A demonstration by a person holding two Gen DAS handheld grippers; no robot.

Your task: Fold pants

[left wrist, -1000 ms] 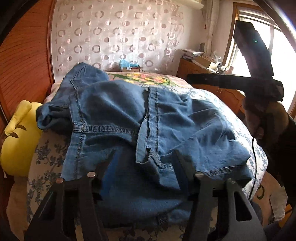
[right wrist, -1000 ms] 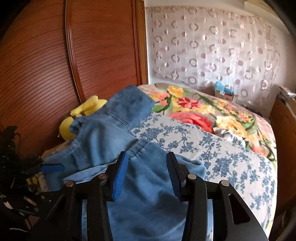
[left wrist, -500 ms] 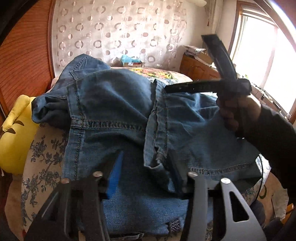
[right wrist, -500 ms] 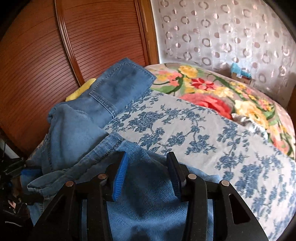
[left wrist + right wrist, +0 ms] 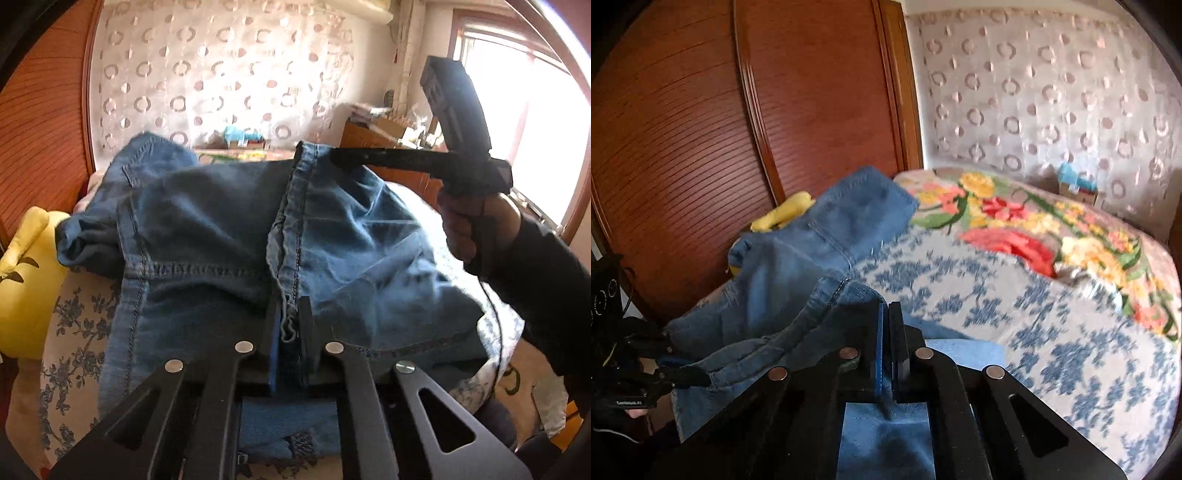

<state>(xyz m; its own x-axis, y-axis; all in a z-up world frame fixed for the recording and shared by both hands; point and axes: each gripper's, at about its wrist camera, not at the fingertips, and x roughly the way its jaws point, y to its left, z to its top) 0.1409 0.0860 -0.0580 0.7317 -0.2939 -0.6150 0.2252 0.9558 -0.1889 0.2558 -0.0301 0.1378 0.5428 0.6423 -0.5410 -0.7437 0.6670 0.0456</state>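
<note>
Bed with blue-flowered white cover [image 5: 1052, 332] below reddish wooden wardrobe [image 5: 683, 129]. Yellow plush toy [image 5: 22, 280] at left edge. Centre frame: blue denim pants [image 5: 221, 229], seam pinched by left gripper [image 5: 290, 325], hem clamped by right gripper [image 5: 889, 314].

Legible text: one small white label on the black body of the left handheld gripper [image 5: 631, 400], at the lower left of the right wrist view. Characters too small and blurred to read with certainty. No other text, numbers or signs readable.

Blue denim pants [image 5: 221, 229], blue-flowered white sheet [image 5: 1052, 332], yellow toy [image 5: 26, 280]
</note>
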